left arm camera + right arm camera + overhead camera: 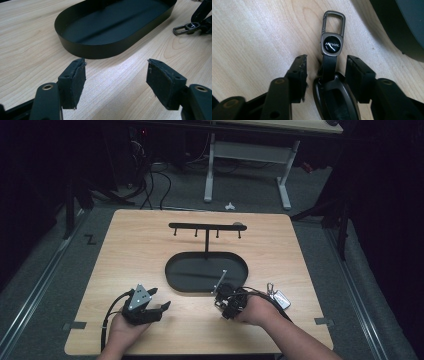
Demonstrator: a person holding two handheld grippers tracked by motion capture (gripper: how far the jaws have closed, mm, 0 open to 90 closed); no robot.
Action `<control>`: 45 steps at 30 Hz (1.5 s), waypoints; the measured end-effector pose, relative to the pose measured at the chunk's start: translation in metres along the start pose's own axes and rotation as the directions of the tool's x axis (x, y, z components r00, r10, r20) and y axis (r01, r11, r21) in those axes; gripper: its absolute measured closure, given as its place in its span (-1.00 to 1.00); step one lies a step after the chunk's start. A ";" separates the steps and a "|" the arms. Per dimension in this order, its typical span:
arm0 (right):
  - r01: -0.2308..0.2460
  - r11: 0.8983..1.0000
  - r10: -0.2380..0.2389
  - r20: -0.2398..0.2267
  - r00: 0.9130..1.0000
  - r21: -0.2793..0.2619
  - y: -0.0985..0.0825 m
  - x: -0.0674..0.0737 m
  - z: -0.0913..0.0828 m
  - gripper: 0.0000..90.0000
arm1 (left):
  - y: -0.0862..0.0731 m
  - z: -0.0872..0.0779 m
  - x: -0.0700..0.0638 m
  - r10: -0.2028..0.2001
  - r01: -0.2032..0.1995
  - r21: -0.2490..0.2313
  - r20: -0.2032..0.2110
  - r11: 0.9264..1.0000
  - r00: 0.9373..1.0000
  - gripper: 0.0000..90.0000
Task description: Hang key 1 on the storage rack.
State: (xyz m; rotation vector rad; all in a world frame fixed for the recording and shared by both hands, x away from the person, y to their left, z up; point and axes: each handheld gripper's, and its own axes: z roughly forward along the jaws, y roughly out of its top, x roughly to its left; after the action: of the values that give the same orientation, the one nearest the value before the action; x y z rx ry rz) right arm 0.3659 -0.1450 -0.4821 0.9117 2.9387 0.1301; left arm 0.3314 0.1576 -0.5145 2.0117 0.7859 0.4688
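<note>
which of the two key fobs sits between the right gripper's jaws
The black key fob with the strap and badged clip, flanked by the right gripper. The silver key fob lies apart, beside that hand.

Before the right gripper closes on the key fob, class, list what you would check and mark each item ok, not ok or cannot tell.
1. Key fob lies between the right gripper jaws: ok.
2. Pads pressing on the fob: not ok, gaps show on both sides.
3. Carabiner clip lies free on the table: ok.
4. Left gripper open and holding nothing: ok.
5. Black tray bare where visible: ok.
6. Hook rack hooks free: ok.
</note>
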 end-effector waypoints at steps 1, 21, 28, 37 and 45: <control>0.000 1.000 0.000 0.000 1.000 0.000 0.000 0.000 0.000 0.22 | 0.000 0.000 0.000 0.000 0.000 0.000 0.001 1.000 1.000 -0.28; 0.058 0.998 -0.058 0.031 0.998 0.019 0.006 0.006 0.007 0.64 | 0.000 0.001 -0.001 0.010 -0.010 0.009 0.006 1.000 1.000 -0.28; 0.008 1.000 -0.008 0.001 1.000 -0.019 0.000 -0.002 -0.004 0.65 | 0.000 0.001 -0.001 0.006 -0.006 0.009 0.008 1.000 1.000 -0.28; -0.051 0.997 0.050 -0.008 0.999 -0.056 -0.009 -0.007 -0.029 0.66 | 0.000 0.002 -0.001 0.010 -0.010 0.014 0.013 1.000 1.000 -0.28; -0.085 0.991 0.086 0.001 0.996 -0.098 -0.018 -0.013 -0.045 0.67 | -0.001 0.002 -0.002 0.009 -0.010 0.017 0.015 1.000 1.000 -0.28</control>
State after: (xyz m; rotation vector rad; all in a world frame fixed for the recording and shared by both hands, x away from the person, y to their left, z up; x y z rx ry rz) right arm 0.3628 -0.1699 -0.4384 1.0220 2.8594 0.2732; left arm 0.3310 0.1555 -0.5161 2.0332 0.7739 0.4536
